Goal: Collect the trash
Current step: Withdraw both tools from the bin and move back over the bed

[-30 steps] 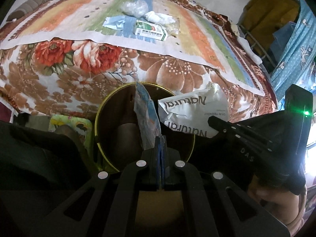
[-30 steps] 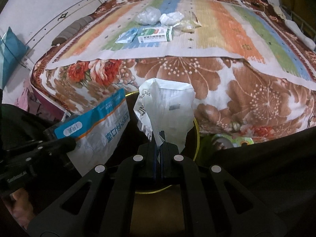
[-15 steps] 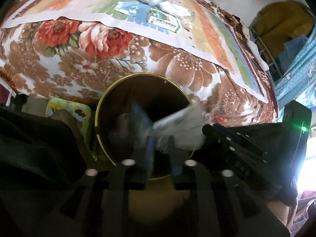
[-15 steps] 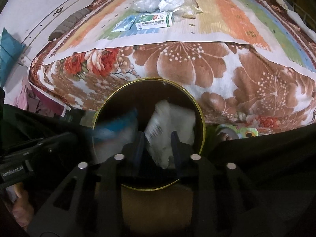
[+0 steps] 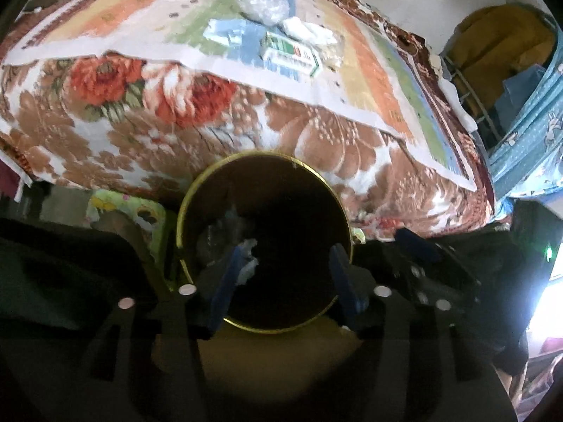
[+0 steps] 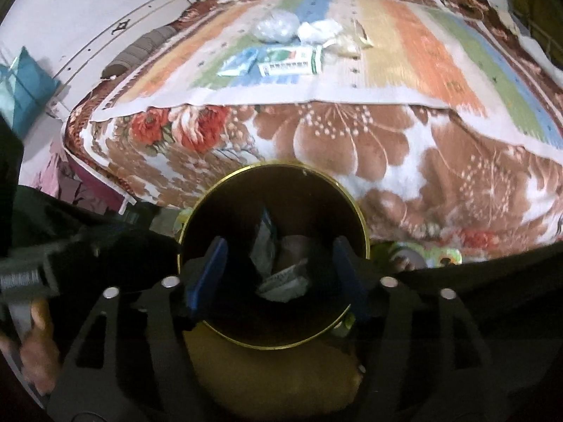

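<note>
A bed (image 5: 225, 147) under a floral blanket and a striped mat (image 6: 404, 52) fills the background, and the round gold-rimmed trash bin (image 6: 362, 232) stands on the floor against its near side. Both the left gripper (image 5: 285, 274) and the right gripper (image 6: 278, 270) hang over the bin's mouth, fingers apart and opening with nothing between them, while crumpled wrappers (image 6: 281, 281) lie down inside the bin. Beyond the bin, on the mat, lie a green-and-white carton (image 6: 290, 61), a blue packet (image 6: 239, 63) and crumpled plastic bags (image 6: 278, 26).
</note>
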`<move>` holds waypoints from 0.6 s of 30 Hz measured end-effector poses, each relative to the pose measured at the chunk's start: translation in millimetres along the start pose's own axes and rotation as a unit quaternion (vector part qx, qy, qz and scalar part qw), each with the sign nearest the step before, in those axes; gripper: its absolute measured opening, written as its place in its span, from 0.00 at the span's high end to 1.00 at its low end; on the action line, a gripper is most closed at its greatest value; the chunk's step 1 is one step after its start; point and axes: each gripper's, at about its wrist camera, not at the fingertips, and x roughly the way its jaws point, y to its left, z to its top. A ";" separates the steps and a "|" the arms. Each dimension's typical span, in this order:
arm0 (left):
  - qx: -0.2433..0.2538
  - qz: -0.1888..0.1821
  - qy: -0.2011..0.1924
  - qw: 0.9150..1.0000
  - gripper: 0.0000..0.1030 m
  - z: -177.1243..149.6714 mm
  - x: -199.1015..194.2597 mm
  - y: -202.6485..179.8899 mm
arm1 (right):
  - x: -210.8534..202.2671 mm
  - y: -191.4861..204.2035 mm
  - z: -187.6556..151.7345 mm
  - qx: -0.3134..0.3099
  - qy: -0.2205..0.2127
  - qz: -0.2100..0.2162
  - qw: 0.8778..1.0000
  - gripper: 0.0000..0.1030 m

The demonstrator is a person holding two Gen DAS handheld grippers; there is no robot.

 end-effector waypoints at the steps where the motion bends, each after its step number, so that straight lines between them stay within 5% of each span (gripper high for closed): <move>1: 0.001 0.005 -0.009 1.000 0.44 3.8 -3.6 0.3 | -0.7 -0.2 1.1 0.000 0.001 0.005 1.000 0.37; 8: -0.002 0.024 -0.018 1.000 0.35 27.5 -12.1 1.7 | -9.4 -4.9 20.0 0.005 -0.008 0.023 1.000 0.26; 12: -0.020 0.046 -0.074 0.996 0.21 51.9 -39.6 13.1 | -22.6 -8.3 36.1 -0.007 -0.038 -0.007 0.999 0.13; 18: 0.018 0.085 -0.078 0.993 0.17 73.0 -41.5 4.9 | -24.1 -16.3 60.8 -0.009 -0.039 -0.003 0.999 0.09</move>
